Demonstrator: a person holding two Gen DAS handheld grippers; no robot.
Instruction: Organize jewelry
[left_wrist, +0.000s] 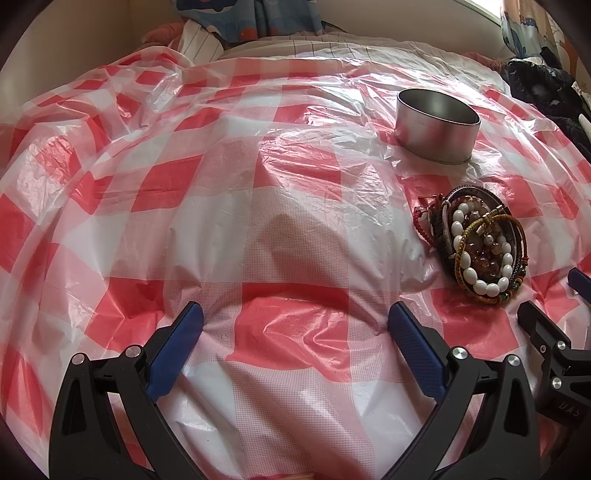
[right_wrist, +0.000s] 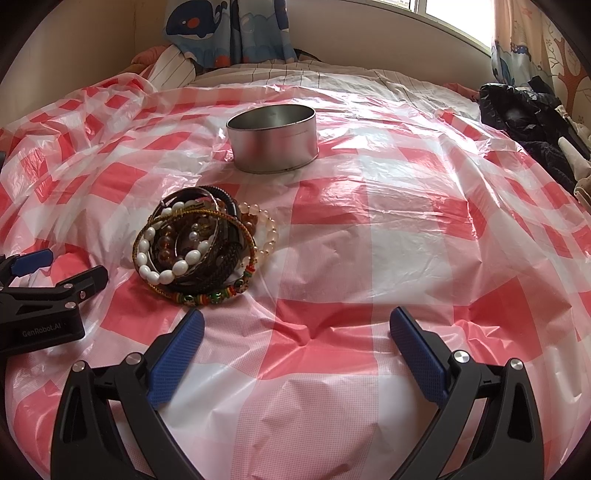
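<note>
A pile of bracelets (left_wrist: 480, 247) (right_wrist: 199, 247) lies on the red-and-white checked plastic sheet: white oval beads, amber beads, dark braided bands and a coloured bead string. Behind it stands a round metal tin (left_wrist: 436, 123) (right_wrist: 273, 136), open at the top and showing nothing inside. My left gripper (left_wrist: 295, 317) is open over bare sheet, left of the pile. My right gripper (right_wrist: 297, 325) is open too, just right of and nearer than the pile. Each gripper shows at the edge of the other's view: the right gripper (left_wrist: 550, 295) and the left gripper (right_wrist: 70, 266).
The checked sheet (right_wrist: 406, 229) covers a bed with soft, uneven bulges. Dark clothing (right_wrist: 532, 122) is heaped at the far right. Striped bedding (right_wrist: 173, 70) and a whale-print curtain (right_wrist: 221, 29) are at the back, under a window.
</note>
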